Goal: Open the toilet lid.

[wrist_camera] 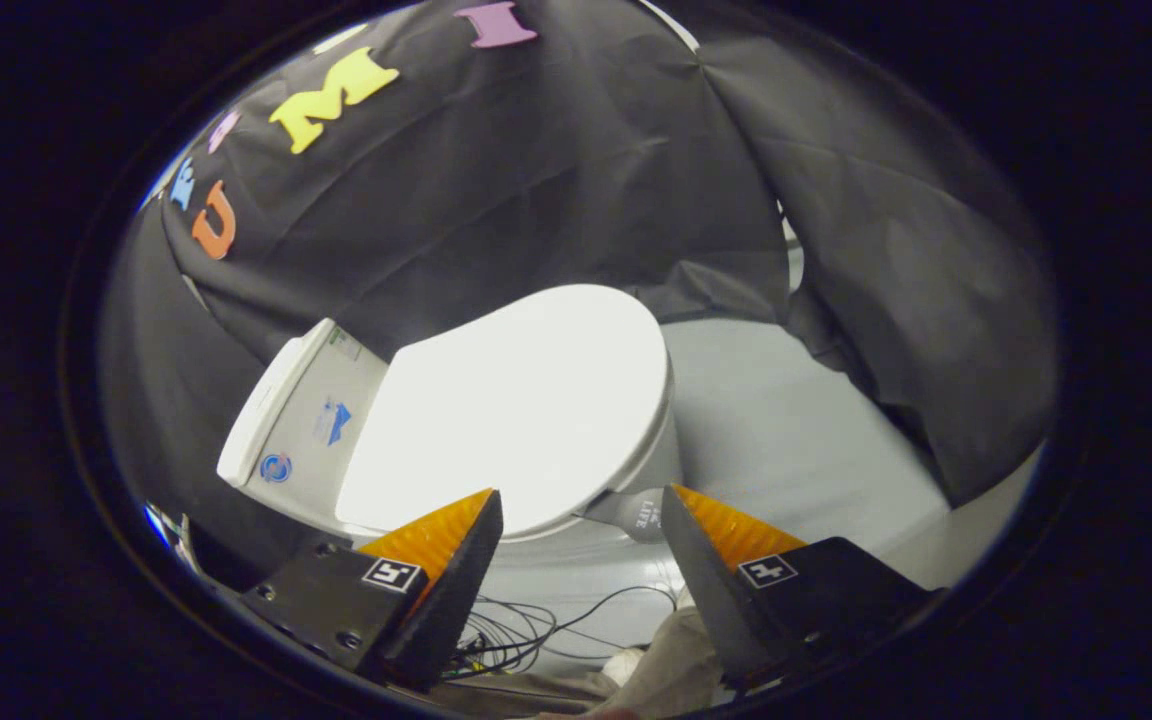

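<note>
A white toilet [636,470] stands on the grey floor, tilted in my view. Its lid [516,400] lies flat down over the bowl, bright under the light. The tank [301,430] rises at the lid's far end, with stickers on its face. My gripper [581,505] hovers above the near rim of the lid, open, with a wide gap and nothing between its fingers. One fingertip [481,510] overlaps the lid's edge in my view; the other fingertip [676,505] sits beside the bowl's side. I cannot tell whether either one touches.
Black cloth walls [556,170] close in behind and beside the toilet. Grey floor [786,420] spreads out past the bowl. Loose dark cables [536,630] and a crumpled pale cloth [656,665] lie on the floor below the fingers.
</note>
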Motion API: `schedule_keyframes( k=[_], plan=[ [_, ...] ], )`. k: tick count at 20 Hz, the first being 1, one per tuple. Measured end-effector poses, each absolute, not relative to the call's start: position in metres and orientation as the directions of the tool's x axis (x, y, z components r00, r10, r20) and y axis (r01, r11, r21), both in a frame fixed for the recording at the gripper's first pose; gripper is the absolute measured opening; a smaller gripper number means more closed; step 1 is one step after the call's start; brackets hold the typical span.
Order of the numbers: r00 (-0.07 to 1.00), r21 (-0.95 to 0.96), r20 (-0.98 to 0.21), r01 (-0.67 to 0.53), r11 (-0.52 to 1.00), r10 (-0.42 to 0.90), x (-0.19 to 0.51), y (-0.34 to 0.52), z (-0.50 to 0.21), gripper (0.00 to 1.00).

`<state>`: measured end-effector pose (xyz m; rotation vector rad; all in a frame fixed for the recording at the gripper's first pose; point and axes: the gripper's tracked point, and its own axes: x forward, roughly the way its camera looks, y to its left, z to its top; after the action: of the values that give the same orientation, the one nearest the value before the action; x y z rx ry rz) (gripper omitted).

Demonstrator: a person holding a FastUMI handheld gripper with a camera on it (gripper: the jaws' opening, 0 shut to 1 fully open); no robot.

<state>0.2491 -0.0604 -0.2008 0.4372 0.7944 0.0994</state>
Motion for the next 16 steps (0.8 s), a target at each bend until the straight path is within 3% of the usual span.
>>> schedule_keyframes(
  k=[6, 12, 16],
  plan=[
    [0.597, 0.440, -0.762, 0.194, 0.877, 0.250, 0.253, -0.079, -0.239, 1.00],
    [0.647, 0.625, -0.677, 0.255, 0.738, 0.349, 0.261, -0.080, -0.251, 0.99],
    [0.649, 0.689, -0.635, 0.228, 0.688, 0.420, 0.264, -0.069, -0.255, 0.96]
  ],
)
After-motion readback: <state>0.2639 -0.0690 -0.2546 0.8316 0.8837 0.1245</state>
